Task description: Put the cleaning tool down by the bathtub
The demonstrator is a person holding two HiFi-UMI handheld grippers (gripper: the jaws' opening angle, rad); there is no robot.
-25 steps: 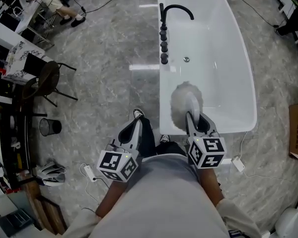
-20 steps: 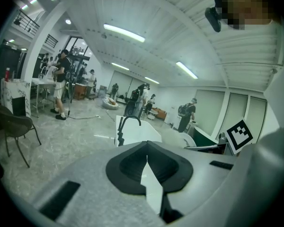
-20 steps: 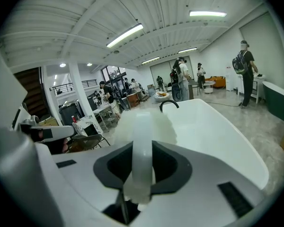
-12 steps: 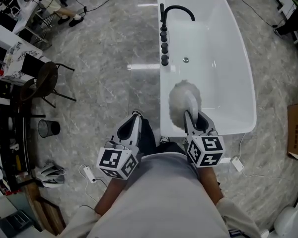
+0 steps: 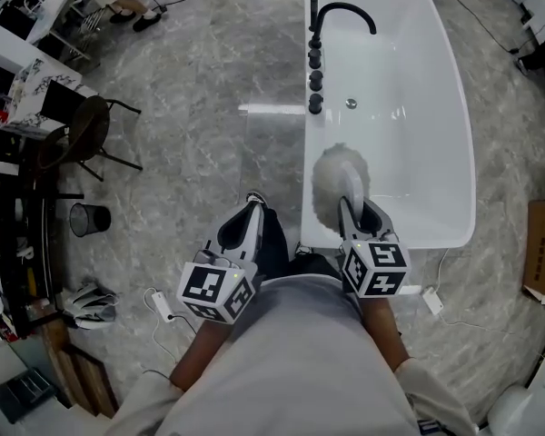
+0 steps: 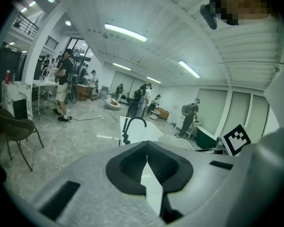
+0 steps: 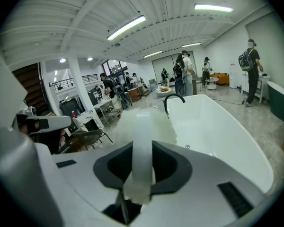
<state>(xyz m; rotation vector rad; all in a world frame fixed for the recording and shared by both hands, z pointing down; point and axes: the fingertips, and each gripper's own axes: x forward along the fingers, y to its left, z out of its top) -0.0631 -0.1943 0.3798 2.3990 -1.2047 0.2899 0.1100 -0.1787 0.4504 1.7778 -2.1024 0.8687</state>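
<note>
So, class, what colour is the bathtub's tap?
Black. The tap shows best in the head view.

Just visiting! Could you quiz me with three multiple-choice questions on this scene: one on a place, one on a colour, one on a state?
1. Where is the cleaning tool and its fluffy head? A in a cupboard; B over the bathtub, at its near end; C in a bucket.
2. The tap is: A black; B gold; C red.
3. The right gripper is: A open, empty; B shut on the tool's handle; C out of view.
Answers: B, the head view shows it above the white basin; A, its arc is dark; B, the handle sits clamped between its jaws.
</note>
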